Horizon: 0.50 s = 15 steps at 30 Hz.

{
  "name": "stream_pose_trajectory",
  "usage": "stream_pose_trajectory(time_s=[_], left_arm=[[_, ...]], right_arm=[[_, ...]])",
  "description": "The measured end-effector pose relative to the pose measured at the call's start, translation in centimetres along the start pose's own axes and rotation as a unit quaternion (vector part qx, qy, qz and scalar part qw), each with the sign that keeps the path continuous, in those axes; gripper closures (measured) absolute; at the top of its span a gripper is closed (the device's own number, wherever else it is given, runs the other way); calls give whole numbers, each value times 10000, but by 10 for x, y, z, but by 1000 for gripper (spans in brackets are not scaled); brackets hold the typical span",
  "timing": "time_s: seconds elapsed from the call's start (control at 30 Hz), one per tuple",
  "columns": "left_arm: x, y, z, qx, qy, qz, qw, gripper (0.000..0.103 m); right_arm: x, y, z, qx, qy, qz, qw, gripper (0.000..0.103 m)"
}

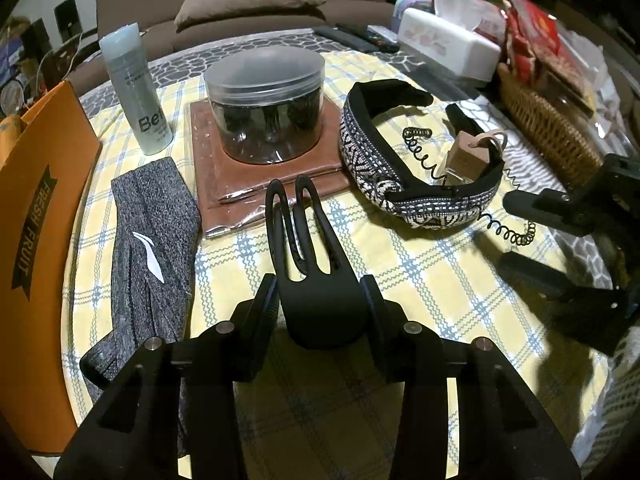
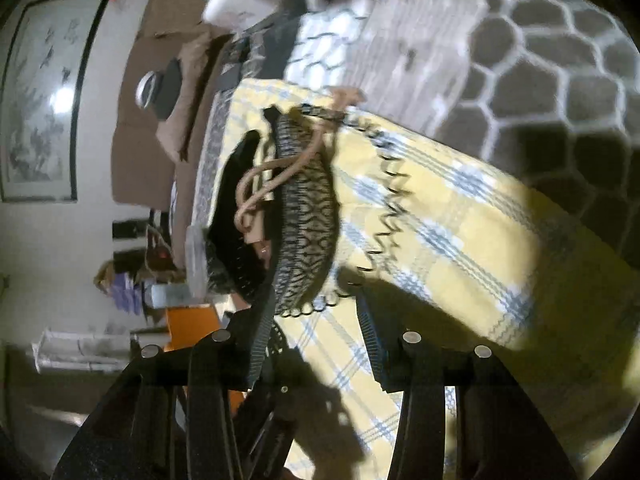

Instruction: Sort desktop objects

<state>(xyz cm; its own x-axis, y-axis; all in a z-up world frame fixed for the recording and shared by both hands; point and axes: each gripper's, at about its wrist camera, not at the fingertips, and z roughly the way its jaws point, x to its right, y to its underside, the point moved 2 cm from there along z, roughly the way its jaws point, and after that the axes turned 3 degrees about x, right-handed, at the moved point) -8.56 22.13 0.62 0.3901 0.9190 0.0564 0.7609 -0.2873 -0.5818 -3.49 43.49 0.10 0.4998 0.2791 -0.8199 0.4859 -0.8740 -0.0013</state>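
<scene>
My left gripper (image 1: 320, 292) is shut on a black hair claw clip (image 1: 308, 248) and holds it above the yellow checked cloth (image 1: 420, 280). A patterned black-and-white pouch (image 1: 400, 168) lies open ahead to the right, with a small tan box (image 1: 470, 156) inside. A black coiled hair tie (image 1: 508, 232) lies at its near right edge. My right gripper (image 1: 560, 232) is open at the right, rolled on its side. In the right wrist view its open fingers (image 2: 316, 320) sit just short of the pouch (image 2: 308, 216) and the coil (image 2: 384, 208).
A clear round jar (image 1: 264, 100) stands on a brown packet (image 1: 272, 168). A grey bottle (image 1: 136, 92), a grey headband (image 1: 156, 232) and an orange box (image 1: 36, 240) lie at the left. A tissue box (image 1: 448, 40) and wicker basket (image 1: 548, 120) stand at the back right.
</scene>
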Motion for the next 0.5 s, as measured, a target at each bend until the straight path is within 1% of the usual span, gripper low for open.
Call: stream_pose_trajectory(time_s=[0.03,0.07,0.1,0.13,0.17,0.3,0.33,0.37,0.5], left_arm=[[0,0,0,2,3,-5,10000,65],[0,0,0,0,5,-3,10000,65],[0,0,0,-1,8,-12,10000,65],[-1,0,0,2,16,-37,10000,67],[-3,-1,-1,6,30,-73,10000,67],[-9,-5,-8,67,97,-165,9998,69],[-10,-7,-11,100,112,-184,9997,69],[-12,-9,-14,136,131,-210,9996,69],[-18,-17,-25,214,234,-325,9990,70]], right_arm=[[1,-1,2,-2,-36,58,10000,60],[2,-1,4,21,-16,55,10000,70],[3,-2,5,127,24,2,9999,78],[3,-3,4,195,42,-33,9998,82],[3,-4,4,255,61,-89,9996,84],[-6,-6,-3,501,-47,-427,9978,85],[-10,-7,-7,595,-123,-512,9968,90],[-12,-7,-9,638,-189,-567,9962,93],[-28,-9,-21,884,-471,-855,9913,94]])
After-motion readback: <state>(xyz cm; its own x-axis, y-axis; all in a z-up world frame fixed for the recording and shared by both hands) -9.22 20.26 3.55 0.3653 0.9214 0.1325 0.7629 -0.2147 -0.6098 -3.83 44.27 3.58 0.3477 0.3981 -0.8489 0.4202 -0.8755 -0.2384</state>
